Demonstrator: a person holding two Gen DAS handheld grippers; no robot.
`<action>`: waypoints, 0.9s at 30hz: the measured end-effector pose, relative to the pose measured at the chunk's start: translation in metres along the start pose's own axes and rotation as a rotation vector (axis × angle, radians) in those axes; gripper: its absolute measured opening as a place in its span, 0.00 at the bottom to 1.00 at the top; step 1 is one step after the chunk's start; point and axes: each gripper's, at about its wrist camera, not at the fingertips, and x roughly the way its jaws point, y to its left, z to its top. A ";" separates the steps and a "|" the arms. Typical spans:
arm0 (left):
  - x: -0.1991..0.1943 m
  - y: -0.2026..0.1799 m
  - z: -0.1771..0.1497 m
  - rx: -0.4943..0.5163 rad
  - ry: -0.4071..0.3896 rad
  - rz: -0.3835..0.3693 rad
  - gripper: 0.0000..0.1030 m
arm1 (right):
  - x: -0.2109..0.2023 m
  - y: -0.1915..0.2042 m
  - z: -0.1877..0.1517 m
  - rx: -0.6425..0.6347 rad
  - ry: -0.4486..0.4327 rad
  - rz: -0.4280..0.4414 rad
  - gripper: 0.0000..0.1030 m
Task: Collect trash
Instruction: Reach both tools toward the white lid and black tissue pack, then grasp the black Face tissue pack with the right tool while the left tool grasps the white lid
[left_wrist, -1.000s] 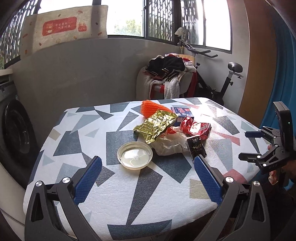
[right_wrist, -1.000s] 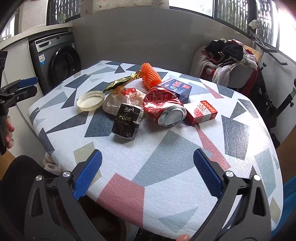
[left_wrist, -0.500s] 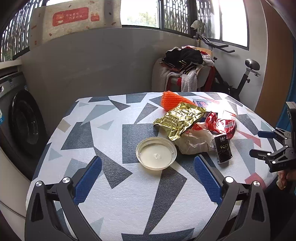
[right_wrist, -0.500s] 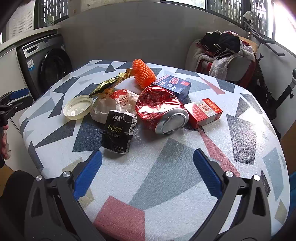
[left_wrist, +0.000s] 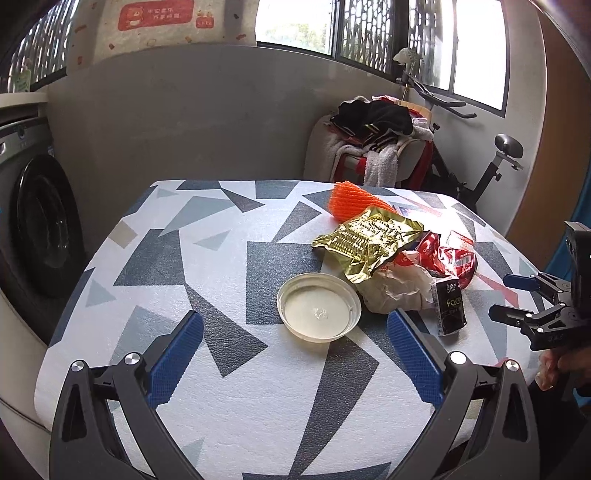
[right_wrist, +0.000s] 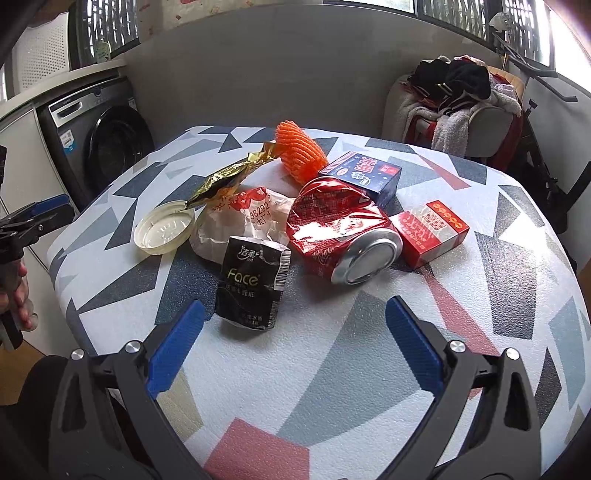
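Our left gripper (left_wrist: 293, 354) has its blue pads (left_wrist: 173, 354) spread wide and holds nothing; it hangs just above the near part of the table (left_wrist: 207, 413), with the lid (left_wrist: 318, 311) lying straight ahead between the fingers' line of sight, not touched. Our right gripper (right_wrist: 293, 352) is likewise spread wide and empty, poised over the table's near edge, and the black tissue pack (right_wrist: 253, 282) lies just beyond its left pad (right_wrist: 175, 350), apart from it.

Outward from there, all the trash sits in one cluster at mid-table. The lid lies just beside a crumpled white wrapper (right_wrist: 240, 225), and the gold foil bag (left_wrist: 365, 242) rests across the wrapper's top. The tissue pack touches the wrapper's near side. The crushed red can (right_wrist: 340, 236) lies on its side next to it, pressed against a blue box (right_wrist: 364, 175) behind and a red box (right_wrist: 430, 232) to its right. An orange foam net (right_wrist: 299, 153) sits at the far end.

We judge the task barely begun: every piece we can see is on the table, nothing is gripped, and no bin or bag shows in either view. All the collecting is left to do.
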 end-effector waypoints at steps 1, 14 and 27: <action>0.001 0.001 0.000 -0.008 0.004 0.002 0.94 | 0.001 -0.001 0.000 0.007 0.002 0.003 0.94; 0.011 -0.001 0.000 -0.016 0.034 -0.041 0.94 | 0.029 -0.004 0.017 0.166 0.026 0.116 0.88; 0.062 -0.013 0.006 0.006 0.145 -0.128 0.94 | 0.052 0.029 0.016 0.088 0.118 0.111 0.38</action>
